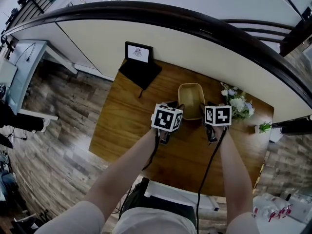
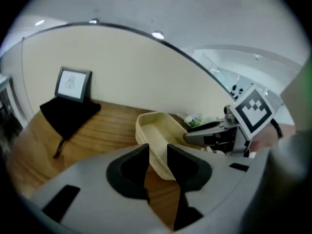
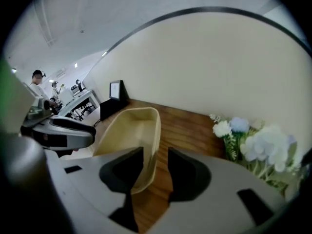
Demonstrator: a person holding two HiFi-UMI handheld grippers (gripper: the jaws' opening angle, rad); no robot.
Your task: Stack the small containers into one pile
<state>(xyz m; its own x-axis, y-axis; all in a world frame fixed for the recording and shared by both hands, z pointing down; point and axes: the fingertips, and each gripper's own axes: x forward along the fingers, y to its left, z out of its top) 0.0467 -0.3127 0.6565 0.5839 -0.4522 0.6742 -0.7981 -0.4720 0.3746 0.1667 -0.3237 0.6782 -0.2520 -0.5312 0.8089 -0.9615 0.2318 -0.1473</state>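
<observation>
A pile of cream oblong containers (image 1: 191, 100) sits nested on the wooden table (image 1: 124, 126), towards the back. My left gripper (image 1: 175, 107) is at its near left corner and my right gripper (image 1: 207, 109) at its near right corner. In the left gripper view the jaws (image 2: 158, 155) stand apart, and the containers' stacked rims (image 2: 155, 130) show in the gap with no pad pressing on them. The right gripper's jaws (image 3: 156, 162) are open too, with the pile's rim (image 3: 152, 130) running into the gap.
A black cloth (image 1: 141, 73) with a small framed picture (image 1: 138, 52) lies at the table's back left. White and blue flowers (image 1: 237, 102) stand to the right of the pile, and a small green plant (image 1: 264, 126) is at the right edge. A curved cream wall runs behind the table.
</observation>
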